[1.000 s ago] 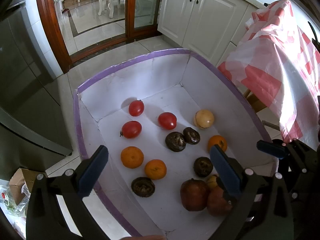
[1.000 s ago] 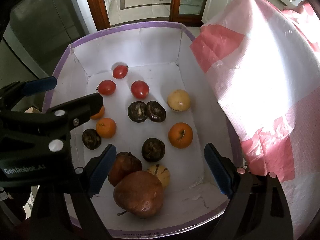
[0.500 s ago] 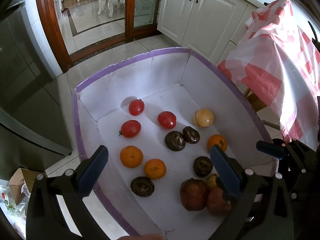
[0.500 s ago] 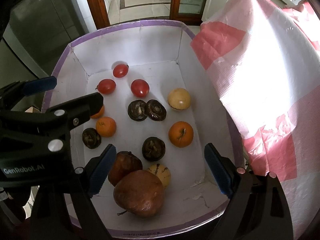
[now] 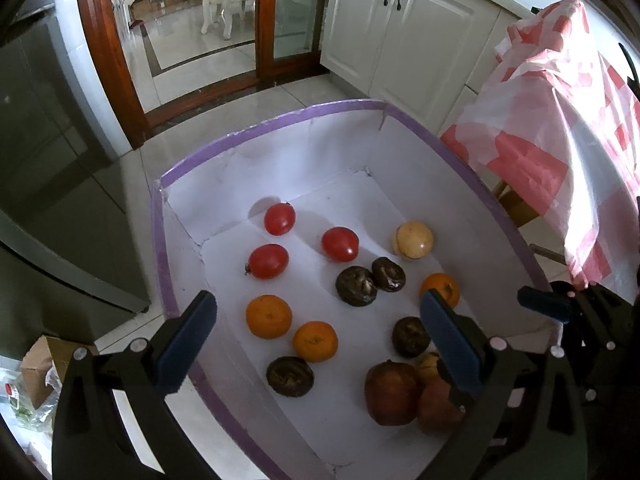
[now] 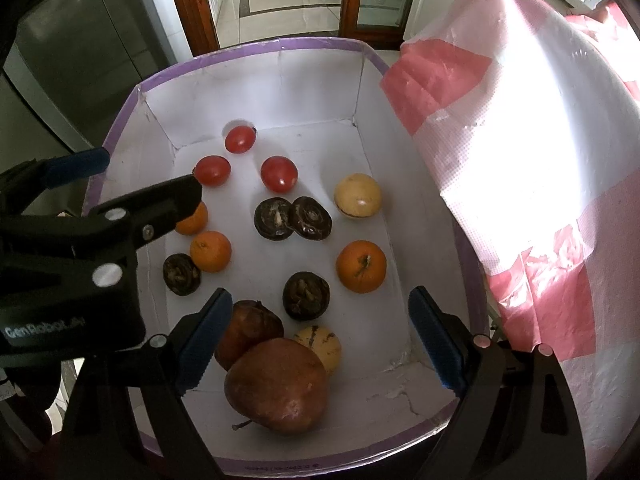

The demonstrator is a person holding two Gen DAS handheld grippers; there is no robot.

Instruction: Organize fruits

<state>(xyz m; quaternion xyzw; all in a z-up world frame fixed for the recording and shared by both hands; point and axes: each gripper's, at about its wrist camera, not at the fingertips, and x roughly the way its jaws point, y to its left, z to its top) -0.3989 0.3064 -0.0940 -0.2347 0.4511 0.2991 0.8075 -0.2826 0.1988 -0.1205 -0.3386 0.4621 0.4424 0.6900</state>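
Both my left gripper (image 5: 318,340) and right gripper (image 6: 320,336) gape empty; near brown fruit (image 6: 276,386) looks heavy, perhaps soft—grip its middle.

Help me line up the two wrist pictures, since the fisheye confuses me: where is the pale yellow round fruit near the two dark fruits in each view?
Left wrist view: the pale yellow fruit lies right of centre, near the box's right wall.
Right wrist view: the same fruit lies just right of centre, above the lone orange.
Shared landmark: the touching pair of dark fruits, just to its lower left in both.
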